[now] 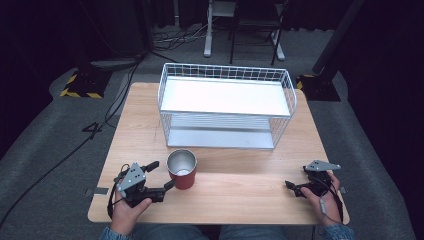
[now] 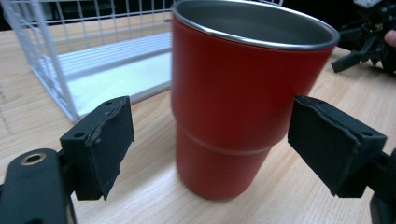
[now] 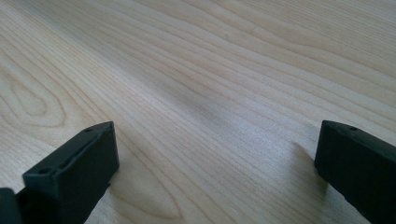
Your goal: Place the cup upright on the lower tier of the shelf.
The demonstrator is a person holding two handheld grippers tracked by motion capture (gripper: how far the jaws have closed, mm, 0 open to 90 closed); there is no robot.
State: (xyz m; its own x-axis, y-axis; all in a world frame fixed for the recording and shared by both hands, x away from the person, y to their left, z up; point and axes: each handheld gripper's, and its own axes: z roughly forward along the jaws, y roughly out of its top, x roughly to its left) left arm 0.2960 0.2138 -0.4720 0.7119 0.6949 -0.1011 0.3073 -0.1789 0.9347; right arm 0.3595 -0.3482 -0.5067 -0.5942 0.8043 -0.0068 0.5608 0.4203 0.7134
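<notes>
Looking along your left tongs (image 2: 210, 144), you lose the far side of the red tumbler (image 2: 238, 98), and its rim runs off the top edge of that view. Your forearms are cut off at the bottom of the high view, and the room beyond the desk (image 1: 150, 125) is too dark to make out.

The tumbler is red on the outside with a bare steel rim and steel inside, and a stepped waist narrows it toward the base. It stands upright on the desk, just in front of the white wire shelf rack (image 1: 227, 102), near your left-hand corner.

Your left tongs stand apart, one jaw on each side of the tumbler. Both pads (image 2: 105, 140) are clear of its wall, so you are not gripping it. In the high view the left tongs (image 1: 165, 175) sit just beside the tumbler (image 1: 181, 169), level with its lower half.

Your right tongs (image 3: 215, 163) are also apart, low over bare wood. In the high view they (image 1: 295, 187) rest near the desk's right edge, well apart from the tumbler.
</notes>
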